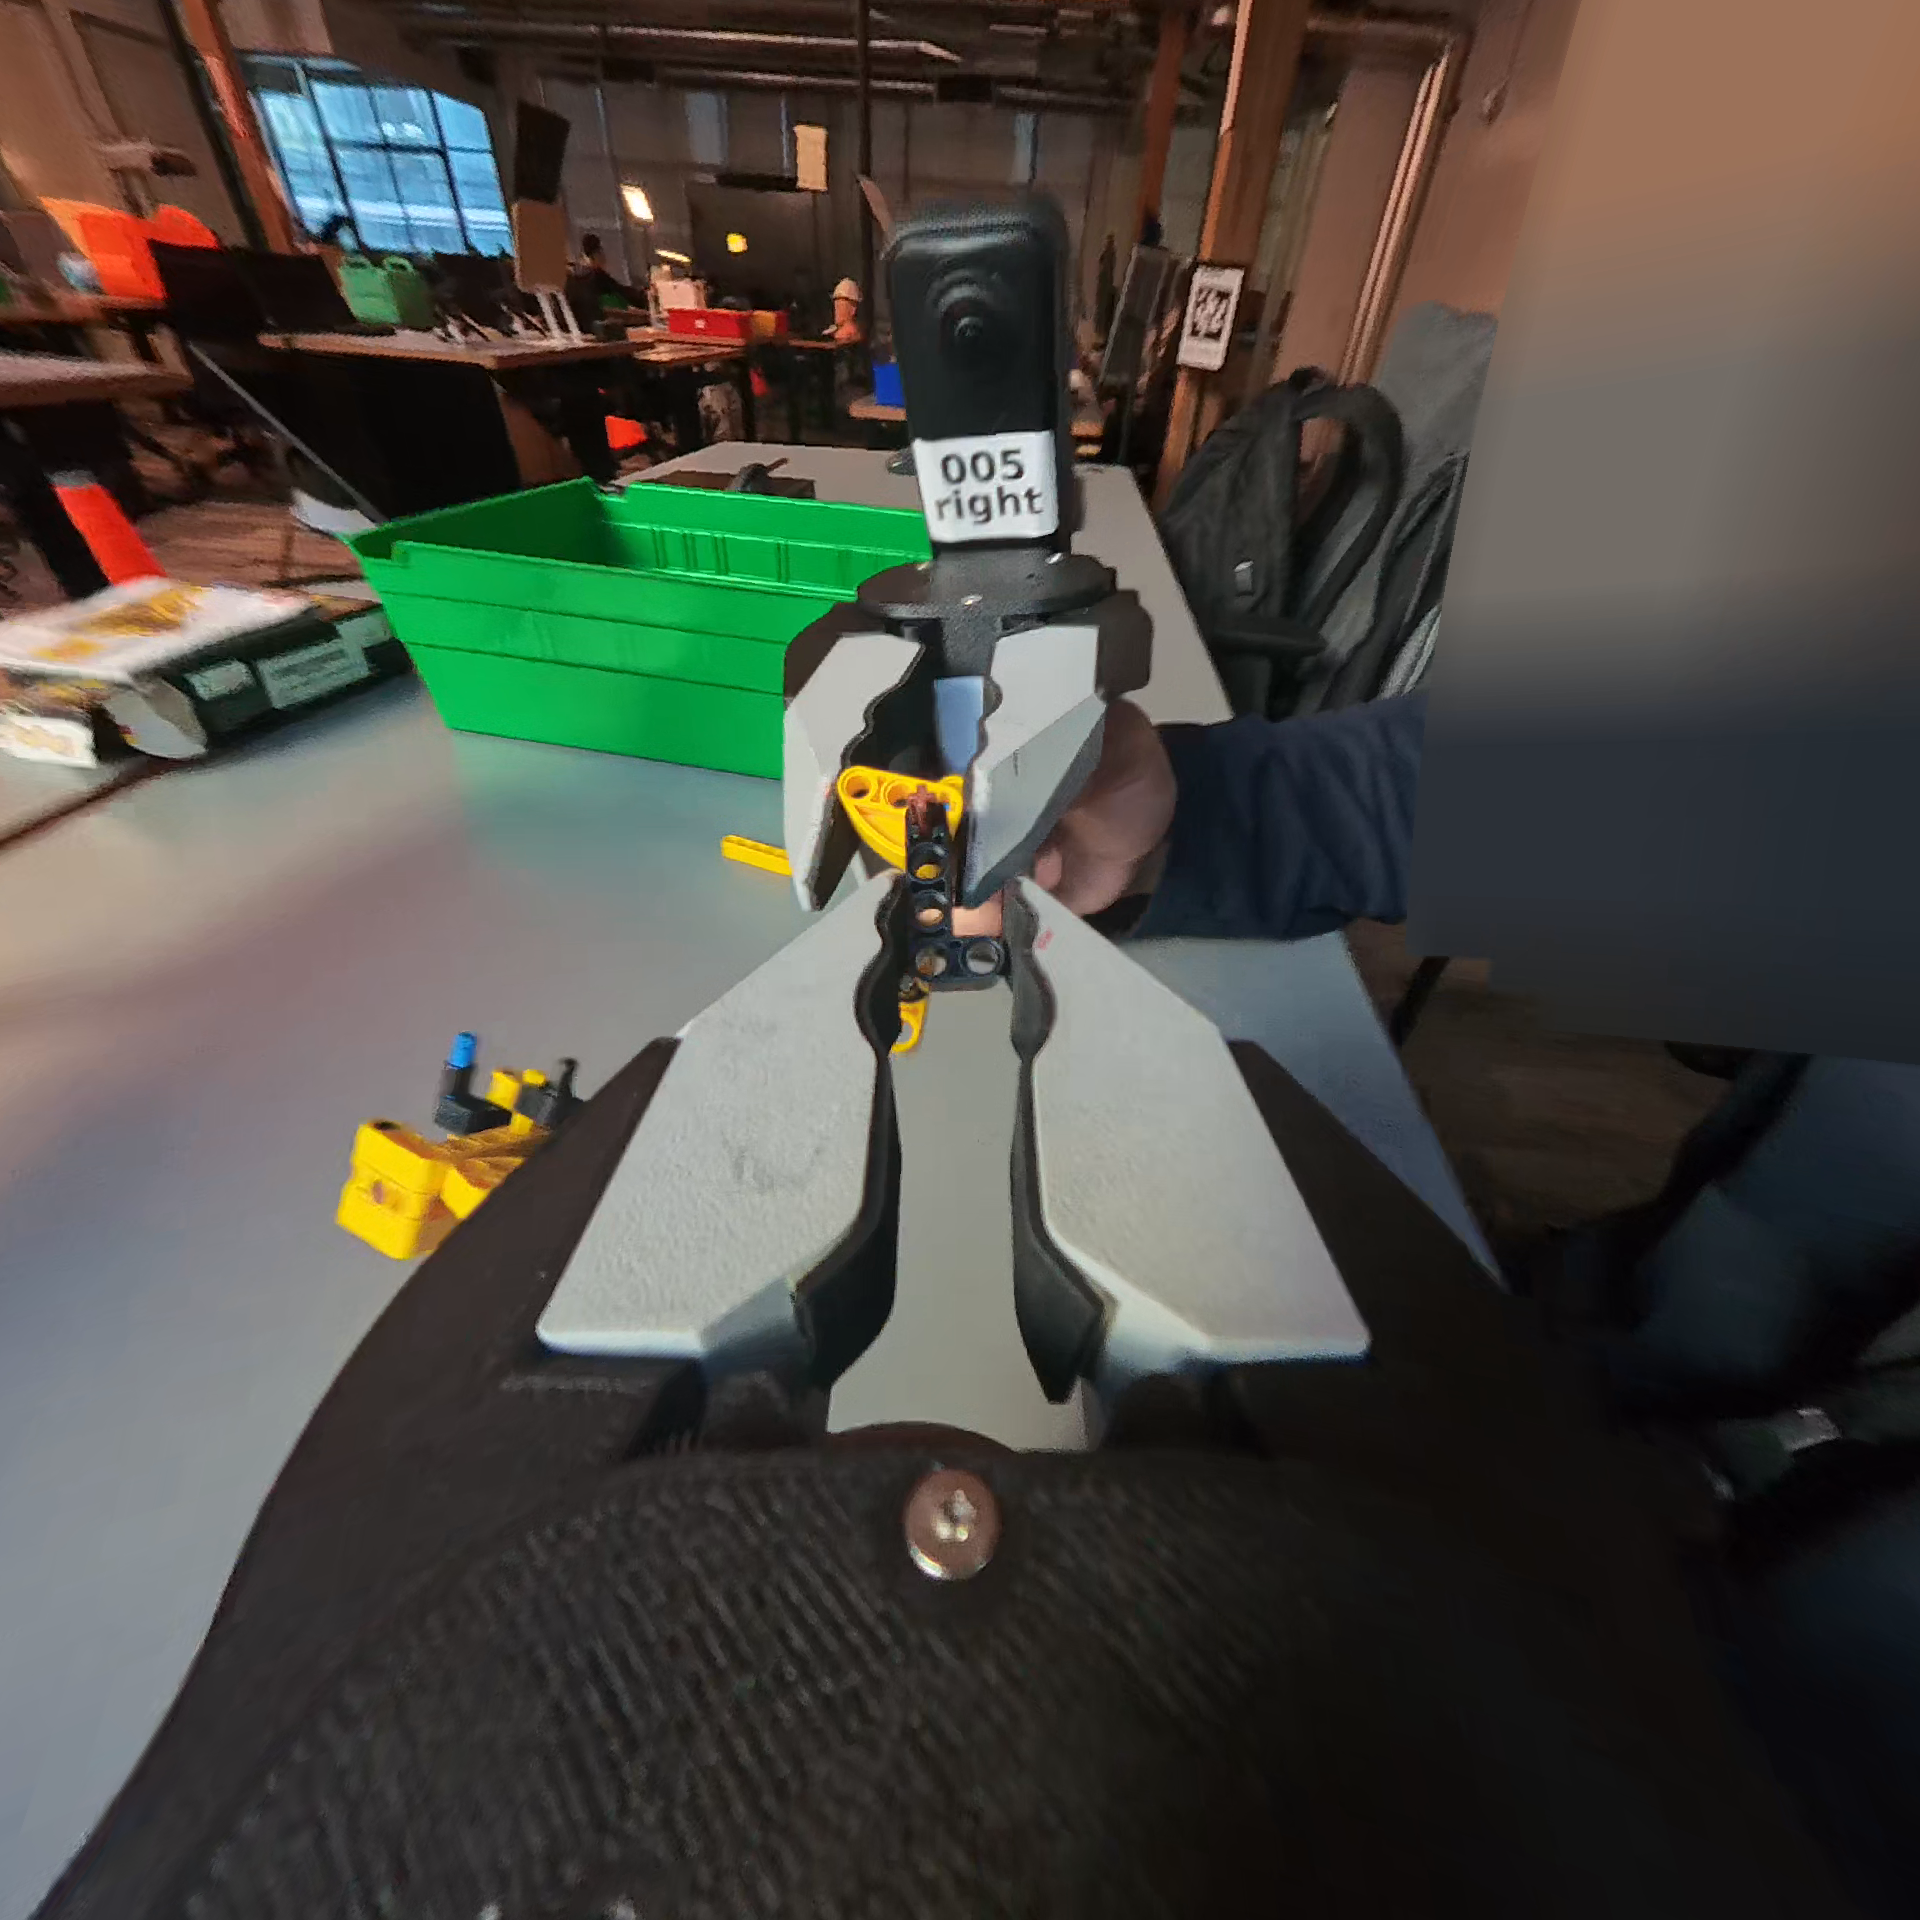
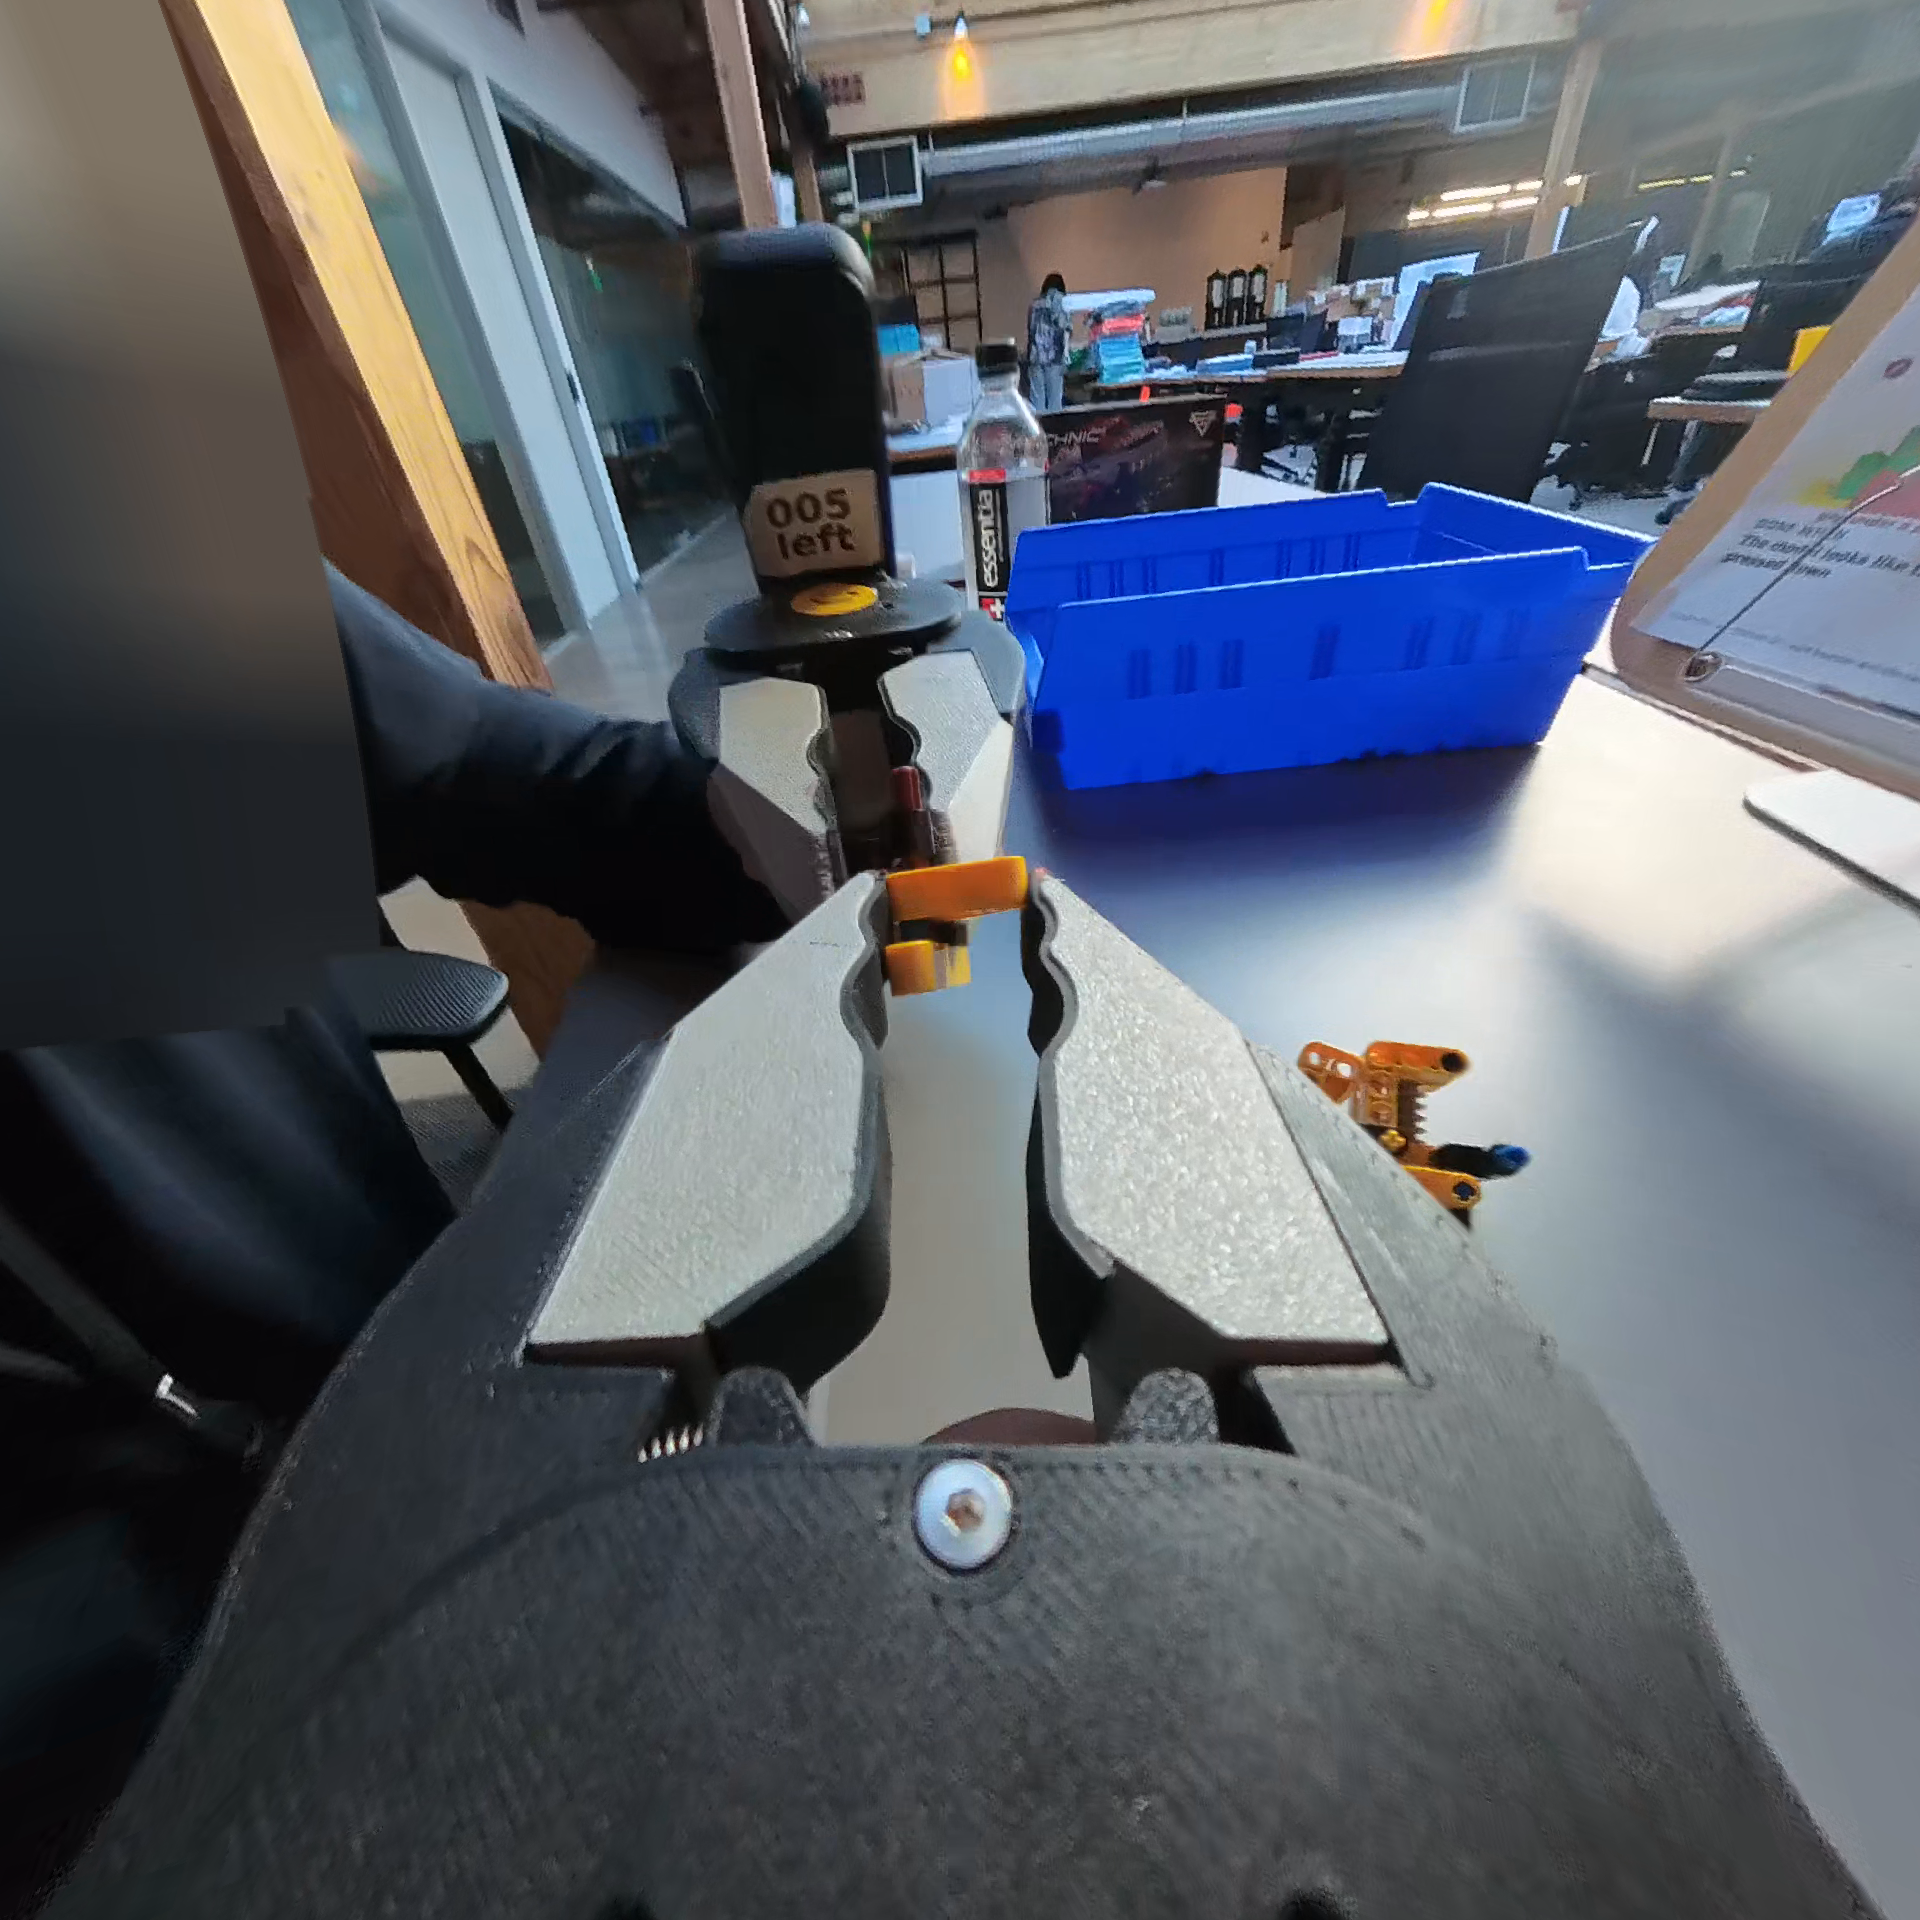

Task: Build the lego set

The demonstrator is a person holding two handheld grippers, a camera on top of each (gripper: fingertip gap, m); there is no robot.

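Observation:
My left gripper (image 1: 951,920) is shut on a black L-shaped beam (image 1: 935,904) with a row of holes and a dark red axle at its top. My right gripper (image 2: 956,899) faces it tip to tip above the grey table (image 1: 312,935) and is shut on a yellow piece (image 2: 956,891). In the left wrist view the yellow piece (image 1: 883,795) touches the top of the black beam. A second small yellow part (image 2: 925,966) hangs just below. The left gripper also shows in the right wrist view (image 2: 894,821), held by a dark-sleeved arm.
A yellow sub-assembly (image 1: 426,1164) with a blue pin lies on the table, also in the right wrist view (image 2: 1392,1122). A green bin (image 1: 623,623), a loose yellow beam (image 1: 753,852), and a box with a booklet (image 1: 156,655) lie beyond. A blue bin (image 2: 1299,644), a water bottle (image 2: 997,488) and a clipboard (image 2: 1818,540) stand opposite.

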